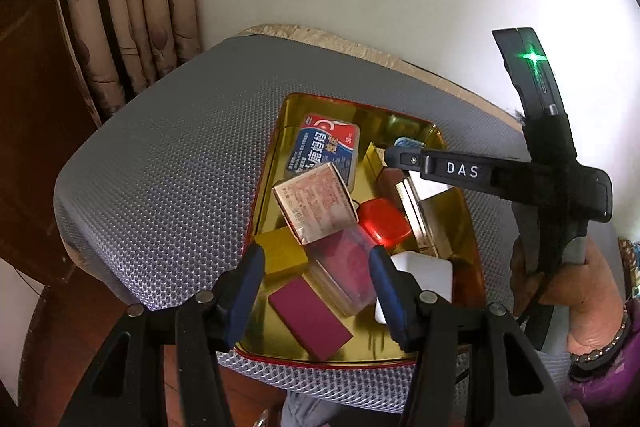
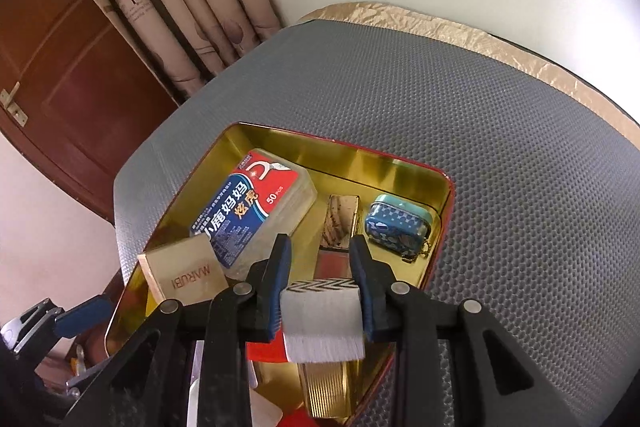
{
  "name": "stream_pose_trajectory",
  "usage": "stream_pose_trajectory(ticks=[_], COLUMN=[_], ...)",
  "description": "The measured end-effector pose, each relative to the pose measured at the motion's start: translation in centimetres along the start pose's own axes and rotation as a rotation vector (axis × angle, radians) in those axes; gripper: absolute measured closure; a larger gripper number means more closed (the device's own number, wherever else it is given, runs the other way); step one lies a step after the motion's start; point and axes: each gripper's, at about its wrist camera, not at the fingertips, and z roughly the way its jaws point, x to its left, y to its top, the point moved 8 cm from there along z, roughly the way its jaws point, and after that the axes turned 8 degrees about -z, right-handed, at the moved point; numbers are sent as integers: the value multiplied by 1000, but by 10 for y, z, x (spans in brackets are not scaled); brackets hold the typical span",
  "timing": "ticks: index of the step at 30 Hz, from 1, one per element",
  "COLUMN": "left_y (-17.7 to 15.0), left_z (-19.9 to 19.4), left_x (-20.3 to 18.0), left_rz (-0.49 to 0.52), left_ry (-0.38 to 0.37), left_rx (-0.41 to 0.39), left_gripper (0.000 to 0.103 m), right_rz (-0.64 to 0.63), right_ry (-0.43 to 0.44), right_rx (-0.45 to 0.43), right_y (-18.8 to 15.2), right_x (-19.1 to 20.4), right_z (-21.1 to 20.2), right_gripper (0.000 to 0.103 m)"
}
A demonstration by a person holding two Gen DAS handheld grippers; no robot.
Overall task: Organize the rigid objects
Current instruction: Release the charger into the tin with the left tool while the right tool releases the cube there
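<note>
On the grey mesh seat cushion [image 2: 500, 147] sits a gold-lined tin tray [image 2: 400, 169] with a red rim, already crowded with small rigid things. Against its far left wall lies the floss-pick box [image 2: 256, 203]; in the far right corner sits a small blue patterned tin [image 2: 400, 225], with a narrow gold case [image 2: 340, 219] between them. The right gripper [image 2: 322, 301] hangs over the tray's near half, its pads pressed on a white box with a zigzag-printed edge [image 2: 322, 323], so this box is the one being placed. The left gripper [image 1: 312, 291] hovers above the tray's near edge with fingers apart and nothing between the pads; a clear case with red contents [image 1: 344, 267] and a maroon block [image 1: 310, 319] lie beneath it.

A good placement probably means lowering the white box flat into the bare strip just in front of the gold case, keeping it level so it does not wedge on the red box [image 1: 382, 221] nearby, and letting go only once it rests.
</note>
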Motion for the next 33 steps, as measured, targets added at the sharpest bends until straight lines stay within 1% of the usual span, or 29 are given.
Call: stream_pose_trajectory(ticks=[3,5,7,10,13,18,19,20,22,23,24,25,27,28,29,30,31,33], left_y=[1,0,0,-1,-1,1,1,2,4,5,5,6,5,5,5,5,5,5], left_z=[3,3,5,6,8,6,5,4,0,-1,-2,-2,-3,-5,-7,-9,-14,-23], left_x=[2,2,3,4,5,10,10,11,12,12,11,11,10,9,8,7,6,5], left_rz=[5,8,11,19,22,1,-6,-10,-8,-6,-5,-3,0,-1,0,1,-3,-12], left_ry=[18,27,35,54,63,73,71,70,78,86,88,89,94,91,86,83,86,90], left_rx=[-7,-11,-7,-5,-4,-20,-26,-32,-53,-61,-65,-70,-75,-80,-87,-98,-116,-152], left_gripper=[47,47,47,47,47,47,47,47,47,47,47,47,47,47,47,47,47,47], right_rz=[10,15,16,9,9,-17,-40,-63,-94,-104,-116,-125,-121,-110,-96,-86,-68,-44], right_ry=[8,9,16,9,8,-9,-23,-48,-112,-131,-156,-193,-250,-280,-314,-335,-375,-428], right_rx=[-5,-19,-38,-64,-88,-167,-189,-210,-257,-277,-305,-339,-402,-446,-489,-516,-554,-593], right_y=[0,2,5,9,13,16,15,14,10,9,5,1,-5,-10,-15,-19,-24,-31], right_x=[0,1,2,3,5,17,22,27,35,37,40,43,44,45,46,45,45,44], right_z=[3,1,-2,-8,-15,-41,-49,-57,-73,-80,-89,-99,-119,-133,-146,-154,-166,-183], right_gripper=[74,69,59,56,51,45,41,34,27,22,19,13,8,2,0,0,0,0])
